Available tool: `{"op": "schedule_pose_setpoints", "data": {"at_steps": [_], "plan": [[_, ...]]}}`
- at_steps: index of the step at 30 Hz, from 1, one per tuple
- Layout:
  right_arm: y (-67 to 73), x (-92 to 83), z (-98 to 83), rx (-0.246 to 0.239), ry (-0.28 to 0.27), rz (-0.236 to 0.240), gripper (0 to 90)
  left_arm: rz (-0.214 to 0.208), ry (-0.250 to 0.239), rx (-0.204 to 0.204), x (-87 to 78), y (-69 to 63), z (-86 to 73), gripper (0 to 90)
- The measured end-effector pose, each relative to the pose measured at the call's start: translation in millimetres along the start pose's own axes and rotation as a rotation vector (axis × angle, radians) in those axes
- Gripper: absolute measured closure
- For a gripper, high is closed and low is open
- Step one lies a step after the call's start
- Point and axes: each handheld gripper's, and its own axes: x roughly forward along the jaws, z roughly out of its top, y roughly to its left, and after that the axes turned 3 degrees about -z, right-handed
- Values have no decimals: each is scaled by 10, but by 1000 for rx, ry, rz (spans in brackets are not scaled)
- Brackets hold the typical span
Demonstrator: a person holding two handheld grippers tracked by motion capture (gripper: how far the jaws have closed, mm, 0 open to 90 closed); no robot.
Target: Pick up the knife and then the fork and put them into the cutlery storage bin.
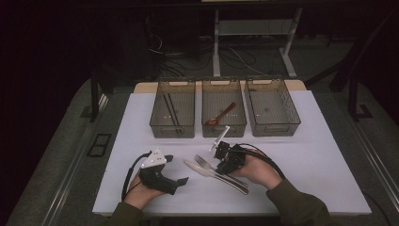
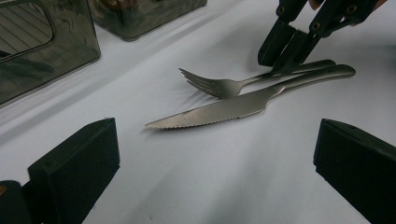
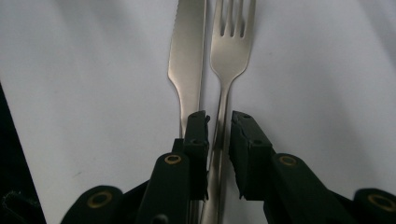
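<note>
Your right gripper (image 3: 218, 122) is down over the fork (image 3: 229, 56), its 2 jaws set on either side of the fork's handle with only a narrow gap left. You cannot tell from the pictures whether the pads press on the metal. The fork lies flat on the white table (image 1: 306, 155), tines pointing away from your right hand (image 1: 256, 170). The knife (image 3: 187, 60) lies just beside it, nearly parallel, serrated edge outward, its handle under the left jaw in the right gripper view.

Your left gripper (image 1: 162, 172) rests on the table in your left hand, jaws spread wide and empty, aimed at the cutlery, which lies well ahead of them.

Beyond the cutlery, 3 smoky plastic bins (image 1: 223, 128) stand in a row. The middle one holds a reddish spoon (image 1: 221, 114); the left one holds dark chopsticks (image 1: 172, 109).
</note>
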Motion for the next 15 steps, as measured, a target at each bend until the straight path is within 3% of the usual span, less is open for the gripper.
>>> {"op": "schedule_pose_setpoints", "data": {"at_steps": [3, 10, 15], "plan": [[29, 57, 58, -7, 60, -6, 761, 0, 1, 0, 1, 2, -2, 0], [56, 131, 156, -21, 119, -49, 812, 0, 3, 0, -9, 5, -4, 0], [67, 142, 201, 1, 154, -69, 837, -1, 3, 2, 0, -3, -4, 0]]}}
